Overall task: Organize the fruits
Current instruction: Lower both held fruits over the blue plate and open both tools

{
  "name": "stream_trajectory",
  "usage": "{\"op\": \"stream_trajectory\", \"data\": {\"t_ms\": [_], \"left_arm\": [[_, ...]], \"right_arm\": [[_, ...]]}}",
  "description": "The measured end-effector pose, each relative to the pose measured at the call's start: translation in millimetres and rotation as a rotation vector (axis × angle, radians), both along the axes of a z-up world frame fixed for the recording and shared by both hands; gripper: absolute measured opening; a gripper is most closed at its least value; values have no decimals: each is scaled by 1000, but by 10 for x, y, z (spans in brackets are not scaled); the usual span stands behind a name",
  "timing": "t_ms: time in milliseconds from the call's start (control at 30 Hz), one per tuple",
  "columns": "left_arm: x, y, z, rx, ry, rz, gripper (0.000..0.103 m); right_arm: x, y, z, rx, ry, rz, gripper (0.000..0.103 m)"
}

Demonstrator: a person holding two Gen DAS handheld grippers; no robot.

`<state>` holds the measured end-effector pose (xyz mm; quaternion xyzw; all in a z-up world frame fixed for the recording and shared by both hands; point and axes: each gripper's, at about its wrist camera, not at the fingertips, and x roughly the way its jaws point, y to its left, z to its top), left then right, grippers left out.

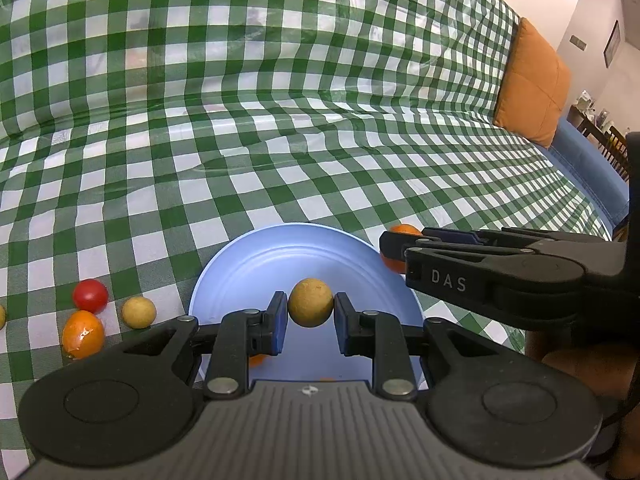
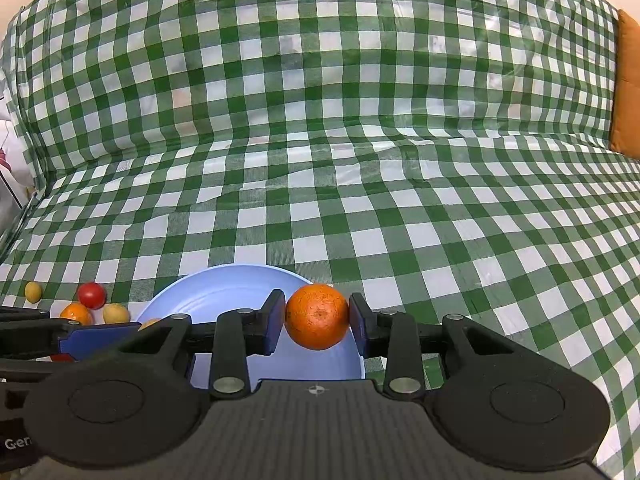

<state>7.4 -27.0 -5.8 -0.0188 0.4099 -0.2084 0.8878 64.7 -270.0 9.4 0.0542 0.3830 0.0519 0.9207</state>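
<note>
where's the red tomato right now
The red tomato lies on the checkered cloth left of the blue plate, next to an orange fruit and a yellow one.

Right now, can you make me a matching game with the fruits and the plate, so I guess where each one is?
Things:
1. orange
2. tan fruit
3. red tomato
4. plate

Places:
A. lying on the cloth, left of the plate
B. pinched in the right gripper
C. on the cloth, under both grippers
D. pinched in the left gripper

Pairs: 1-B, 2-D, 3-A, 4-C
</note>
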Motion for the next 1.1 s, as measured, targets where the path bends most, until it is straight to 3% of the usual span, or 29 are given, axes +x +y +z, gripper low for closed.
{"op": "stream_trajectory", "data": {"t_ms": [1100], "left_arm": [[-12, -41, 3, -2, -6, 13, 27]], "right_arm": [[-2, -15, 0, 2, 6, 1, 36]]}}
